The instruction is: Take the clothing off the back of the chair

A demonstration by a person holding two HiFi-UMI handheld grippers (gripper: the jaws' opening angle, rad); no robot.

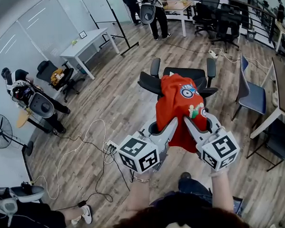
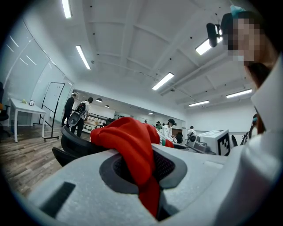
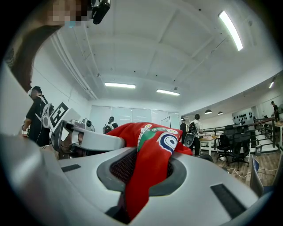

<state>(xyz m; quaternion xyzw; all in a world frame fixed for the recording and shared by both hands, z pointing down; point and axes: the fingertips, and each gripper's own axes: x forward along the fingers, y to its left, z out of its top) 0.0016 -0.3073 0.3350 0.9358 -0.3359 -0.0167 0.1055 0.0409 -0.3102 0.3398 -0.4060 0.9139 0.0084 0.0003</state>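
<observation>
A red garment (image 1: 177,102), printed with a blue-and-white roundel and green and white badges, was seen bunched and hung from both grippers, just ahead of their tips, over a black chair (image 1: 150,82). One fold was pinched in the left gripper (image 1: 171,126), another in the right gripper (image 1: 190,124) just beside it. Contact with the chair could not be told.

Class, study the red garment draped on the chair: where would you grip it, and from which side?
Grip the garment along its near edge at two spots set apart, coming in level from the person's side of the chair. It hangs limp, so bunched cloth pinches easily, and two holds lift it evenly. The left gripper and right gripper grip it this way.
</observation>
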